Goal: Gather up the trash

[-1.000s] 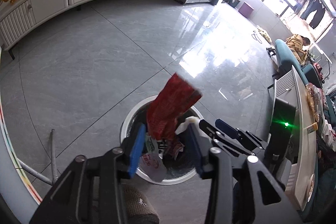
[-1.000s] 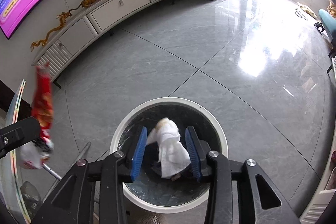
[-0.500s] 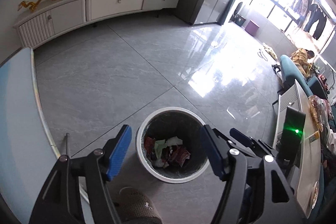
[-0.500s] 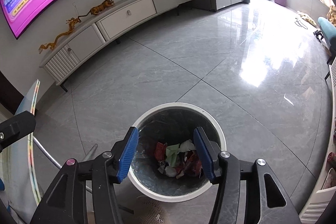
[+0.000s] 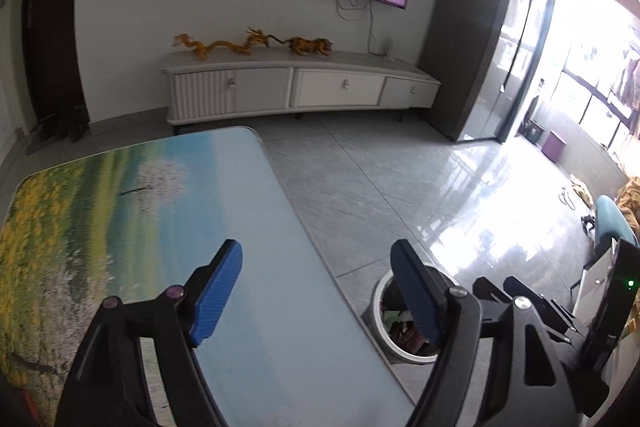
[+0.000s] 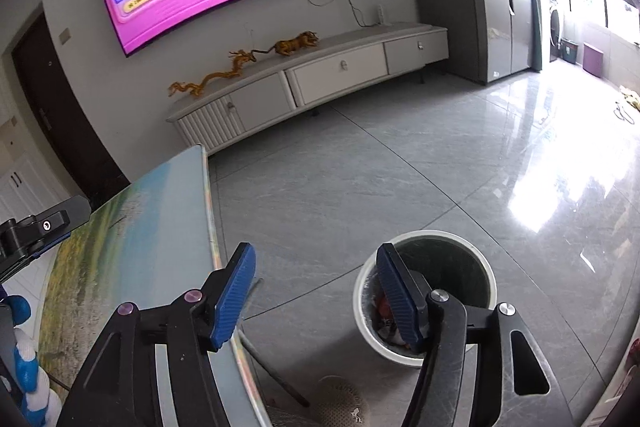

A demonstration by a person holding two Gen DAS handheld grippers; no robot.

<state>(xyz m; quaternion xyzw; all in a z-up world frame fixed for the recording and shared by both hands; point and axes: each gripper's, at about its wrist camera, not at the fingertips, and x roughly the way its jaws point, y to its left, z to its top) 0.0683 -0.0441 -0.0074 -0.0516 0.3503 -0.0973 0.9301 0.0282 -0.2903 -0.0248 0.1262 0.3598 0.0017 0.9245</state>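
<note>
A round white trash bin stands on the grey floor beside the table, and red and green wrappers lie inside it. My left gripper hangs over the table's right edge, its jaws opening with nothing between them. Over the floor, between table edge and bin, my right gripper is likewise opening and empty. In the right wrist view the left gripper's black frame shows at the left edge.
The table carries a landscape-print top. A blue and white object sits at its near left. A slipper and a thin table leg are on the floor below. A white TV cabinet lines the far wall.
Both grippers let go of their trash, a red wrapper and a white tissue, into the bin. Both then rose and swung left toward the table, with their jaws spreading wider.
</note>
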